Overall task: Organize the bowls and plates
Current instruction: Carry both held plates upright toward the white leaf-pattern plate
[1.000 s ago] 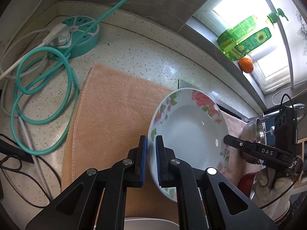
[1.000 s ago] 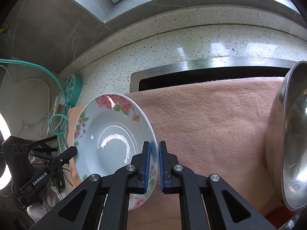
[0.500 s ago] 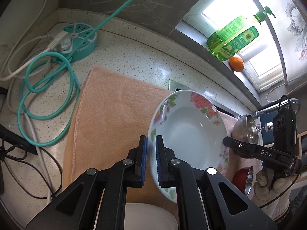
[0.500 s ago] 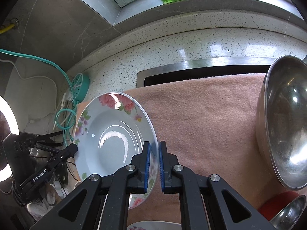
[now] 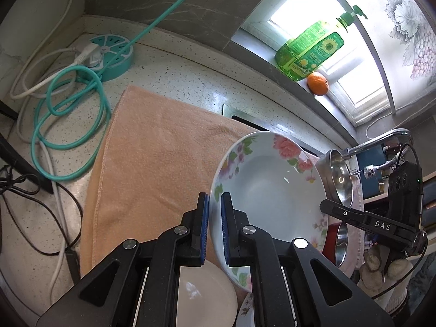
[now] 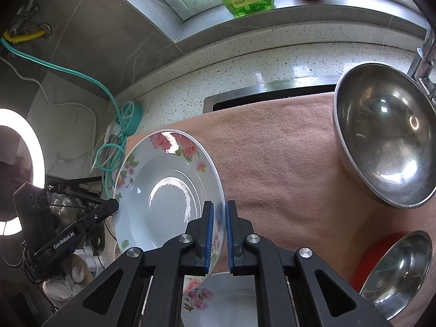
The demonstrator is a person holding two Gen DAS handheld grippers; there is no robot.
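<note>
A white plate with pink flowers on its rim hangs tilted above the peach towel. My left gripper is shut on its left rim. On the opposite rim my right gripper is shut as well. Each gripper shows side-on in the other's view, the right gripper and the left gripper, both at the plate's edge. Below the held plate lie a plain white dish and a second flowered plate.
A large steel bowl leans at the towel's right, with a red bowl holding a steel one in front of it. A teal power strip and coiled cables lie left. The sink edge, a soap bottle and an orange are behind.
Both grippers have risen with the flowered plate between them. The dishes lying below and the steel bowls at the right have come further into view.
</note>
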